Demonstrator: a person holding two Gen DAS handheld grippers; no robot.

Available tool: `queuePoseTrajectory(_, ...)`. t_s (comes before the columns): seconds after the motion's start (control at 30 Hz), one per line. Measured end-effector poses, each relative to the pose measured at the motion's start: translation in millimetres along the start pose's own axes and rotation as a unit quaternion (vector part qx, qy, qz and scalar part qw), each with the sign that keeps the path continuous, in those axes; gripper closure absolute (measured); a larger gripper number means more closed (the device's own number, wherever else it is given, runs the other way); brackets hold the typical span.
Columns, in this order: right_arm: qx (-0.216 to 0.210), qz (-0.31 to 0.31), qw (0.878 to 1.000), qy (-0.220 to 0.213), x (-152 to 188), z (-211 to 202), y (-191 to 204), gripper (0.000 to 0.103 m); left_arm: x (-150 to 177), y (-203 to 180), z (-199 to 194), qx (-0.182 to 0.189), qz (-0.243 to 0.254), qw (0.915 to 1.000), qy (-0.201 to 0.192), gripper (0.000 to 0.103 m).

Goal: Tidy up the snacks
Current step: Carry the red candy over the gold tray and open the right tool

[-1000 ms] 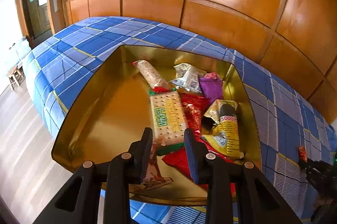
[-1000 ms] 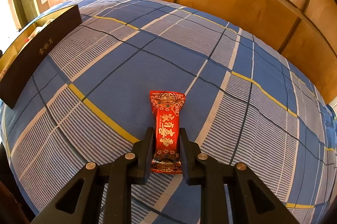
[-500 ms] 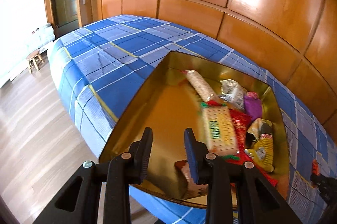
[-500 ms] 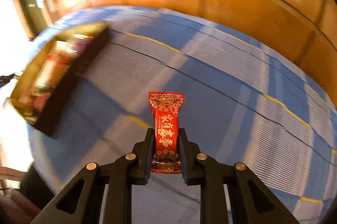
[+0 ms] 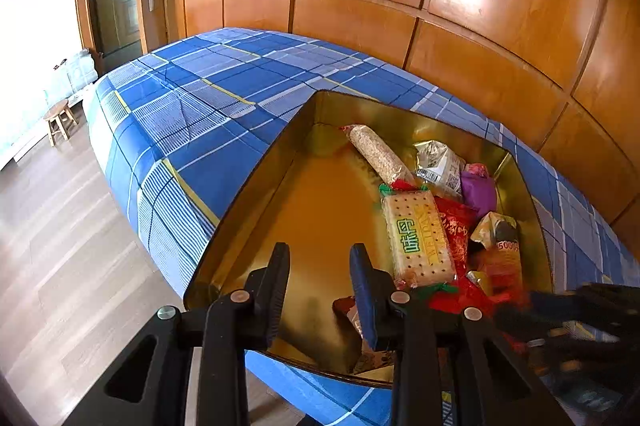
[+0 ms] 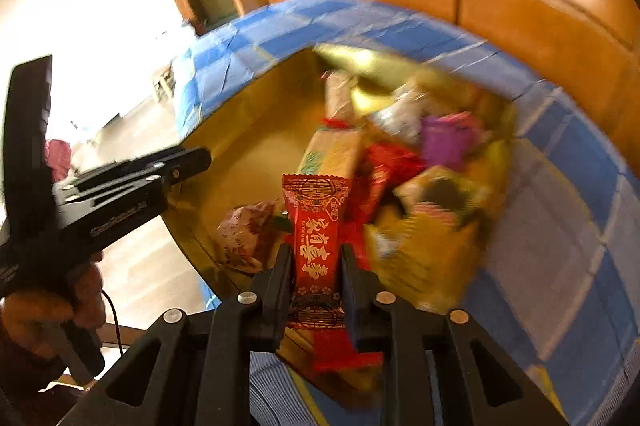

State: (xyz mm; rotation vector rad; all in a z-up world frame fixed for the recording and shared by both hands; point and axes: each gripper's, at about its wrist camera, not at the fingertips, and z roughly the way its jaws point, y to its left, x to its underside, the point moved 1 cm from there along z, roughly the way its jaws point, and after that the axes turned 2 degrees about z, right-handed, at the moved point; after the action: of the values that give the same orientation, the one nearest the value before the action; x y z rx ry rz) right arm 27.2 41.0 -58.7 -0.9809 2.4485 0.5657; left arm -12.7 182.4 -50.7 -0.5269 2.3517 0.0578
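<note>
Going left to right: my left gripper (image 5: 320, 282) is hanging over the bare near-left part of the gold tin (image 5: 248, 193), jaws narrow with nothing between them. From the right wrist view you can see my hand (image 6: 48, 310) wrapped round its handle at the tin's near corner. The tin sits on the blue plaid bedspread (image 5: 192, 105), snacks heaped toward its right side: a long sesame-looking bar (image 5: 378, 155), a cracker pack with green lettering (image 5: 418, 234), a purple packet (image 5: 478, 185), some red wrappers.

My right gripper (image 6: 314, 266) is over the tin with the red candy bar (image 6: 316, 226) standing up between the pads. The jaws are easing open right now, though the wrapper looks like it hasn't slipped out yet. That view is pretty blurry, so contact is hard to call.

Handling-wise, my guess is it's light and a bit stiff inside with slick crinkly foil outside. Pinching the lower body across the narrow sides seems right; the crimped ends would just fold. Dropped from here it should land on the pile, no harm.
</note>
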Motion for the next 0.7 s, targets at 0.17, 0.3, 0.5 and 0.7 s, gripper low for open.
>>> queuePoseTrajectory(0.17, -0.014, 0.008, 1.0, 0.025, 5, 23, 2, 0.071, 4, -2, 5, 0.002, 0.007, 1.0, 0.007, 0.071)
queuePoseTrajectory(0.3, -0.007, -0.008, 1.0, 0.011, 10, 15, 6, 0.071, 5, -5, 7, 0.002, 0.01, 0.9999, 0.005, 0.071)
queuePoseTrajectory(0.5, 0.012, -0.024, 1.0, 0.013, 7, 21, 12, 0.075, 6, -11, 5, 0.0, 0.019, 0.9998, 0.004, 0.071)
queuePoseTrajectory(0.7, 0.044, -0.01, 0.999, 0.019, 14, 24, 2, 0.077, 4, -19, -2, 0.0, 0.031, 0.9995, -0.006, 0.063)
